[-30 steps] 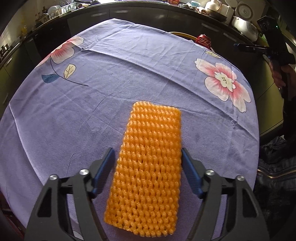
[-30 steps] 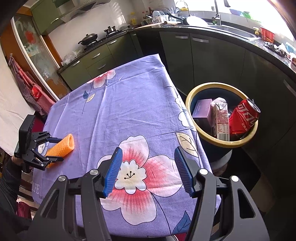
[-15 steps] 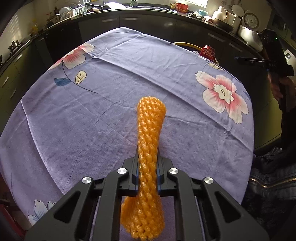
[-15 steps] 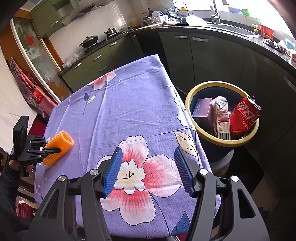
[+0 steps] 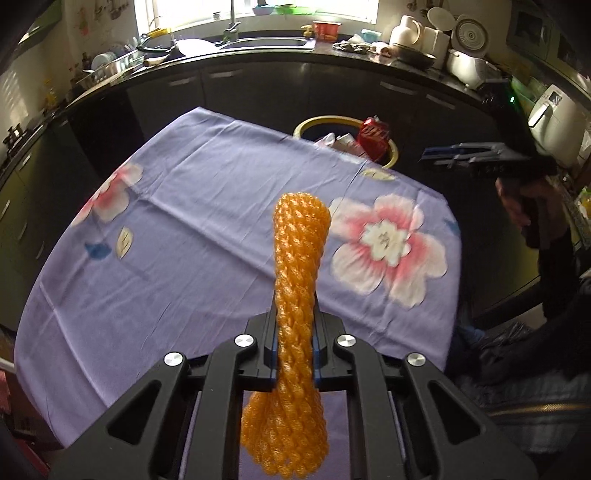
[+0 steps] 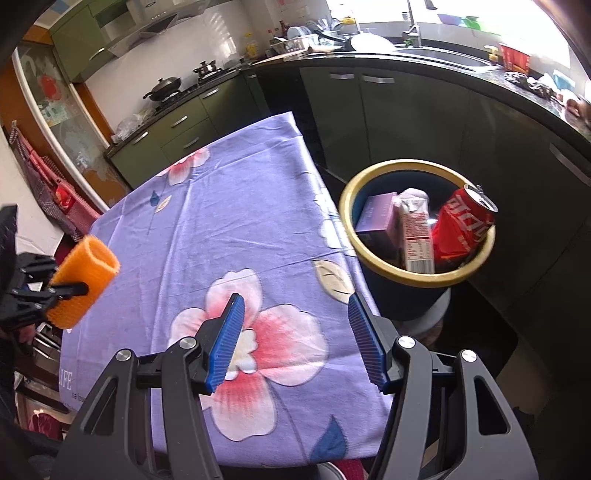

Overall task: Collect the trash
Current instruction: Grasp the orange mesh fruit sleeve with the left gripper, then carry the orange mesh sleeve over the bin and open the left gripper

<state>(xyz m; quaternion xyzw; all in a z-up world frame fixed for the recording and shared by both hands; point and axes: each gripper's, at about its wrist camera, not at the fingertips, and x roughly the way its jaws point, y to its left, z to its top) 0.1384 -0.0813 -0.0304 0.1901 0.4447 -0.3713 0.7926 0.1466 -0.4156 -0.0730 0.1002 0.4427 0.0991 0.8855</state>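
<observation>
Foam net [image 5: 297, 295] is pinched at its middle by the left gripper [image 5: 295, 350], held above the tablecloth [image 5: 207, 229]; jaws squeezed tight. Right gripper [image 6: 295, 343] gapes empty; bin [image 6: 417, 277] beside the table.

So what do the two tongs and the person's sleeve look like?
Both the left tongs and the right tongs have black angular frames, silver round bolts and ribbed blue pads. The sleeve looks dark. No cables show.

Bright daylight pours in from the kitchen window [image 5: 255, 29] at 12 o'clock and glares white there, while the dark cabinets [image 5: 258, 92] below stay dim. The purple flowered tablecloth [image 5: 207, 206] looks blurry in the left view. Both pictures bend round with black corners.
</observation>
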